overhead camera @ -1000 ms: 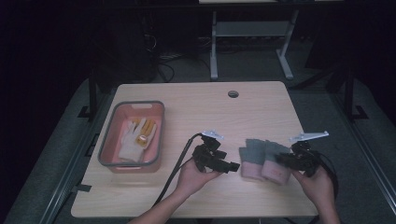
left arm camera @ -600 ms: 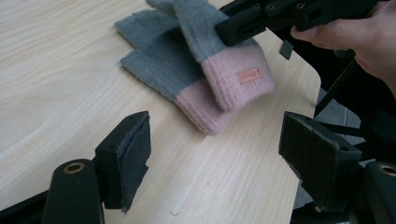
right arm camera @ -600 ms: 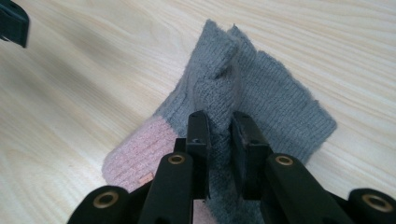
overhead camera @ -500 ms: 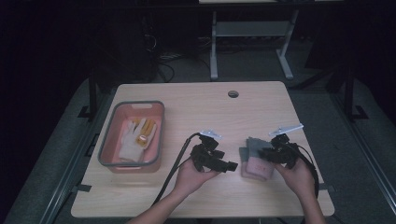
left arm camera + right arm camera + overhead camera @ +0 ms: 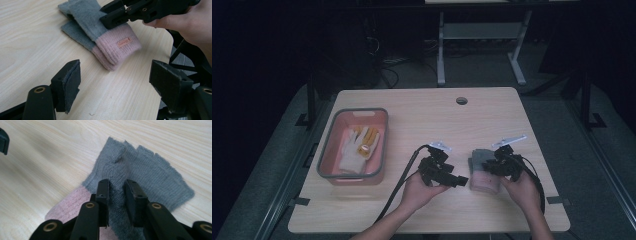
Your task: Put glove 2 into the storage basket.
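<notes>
On the wooden table [image 5: 422, 120], just right of its middle and near the front edge, a pair of grey knitted gloves with pink cuffs [image 5: 484, 172] is laid flat, one glove stacked on the other; a small tan label is seen on the upper cuff in the left gripper view. Over the gloves the right gripper [image 5: 497, 164] is held low; its jaws have just been opening a little and are set a narrow gap apart, with a raised fold of grey knit [image 5: 117, 192] between them; whether the pads press on it cannot be told. Left of the gloves, apart from them, the left gripper [image 5: 457, 180] is held with its jaws spread wide and nothing between them. Far left of the gloves a pink bin [image 5: 326, 165] is placed, with a white glove [image 5: 349, 156] lying inside.
</notes>
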